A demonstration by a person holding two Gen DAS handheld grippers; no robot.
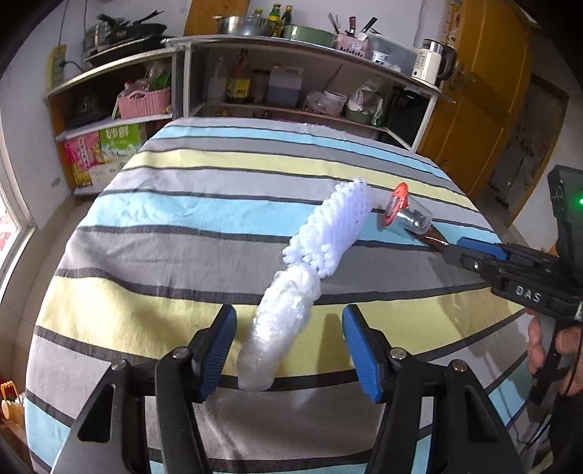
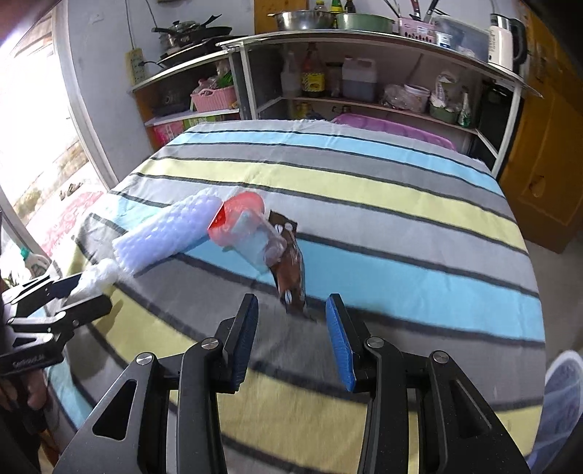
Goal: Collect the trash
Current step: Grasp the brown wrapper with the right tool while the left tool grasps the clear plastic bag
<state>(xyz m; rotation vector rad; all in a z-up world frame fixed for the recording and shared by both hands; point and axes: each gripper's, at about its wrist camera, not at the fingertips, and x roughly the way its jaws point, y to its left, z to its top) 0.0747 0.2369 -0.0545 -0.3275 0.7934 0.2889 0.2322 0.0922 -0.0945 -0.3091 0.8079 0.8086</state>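
On the striped cloth, both the left gripper and right gripper stand apart, unclamped, the left astride a crumpled plastic bag, the right just short of a brown wrapper.

Place: looking like a home kitchen, doubling as a storage corner.
Shelving: running along the back wall, carrying pots and a pan, a steel bowl and a green basin.
Condiments: standing as dark sauce bottles on top, with a jug and jars on the lower shelf.
Utensils: sticking up from a pink holder, beside a white kettle.
Storage: sitting as a pink basket and printed cartons on the left shelves.
Table: wearing a striped household cloth.
Door: showing yellow-brown wood at the right.
Window: letting in daylight at the left.
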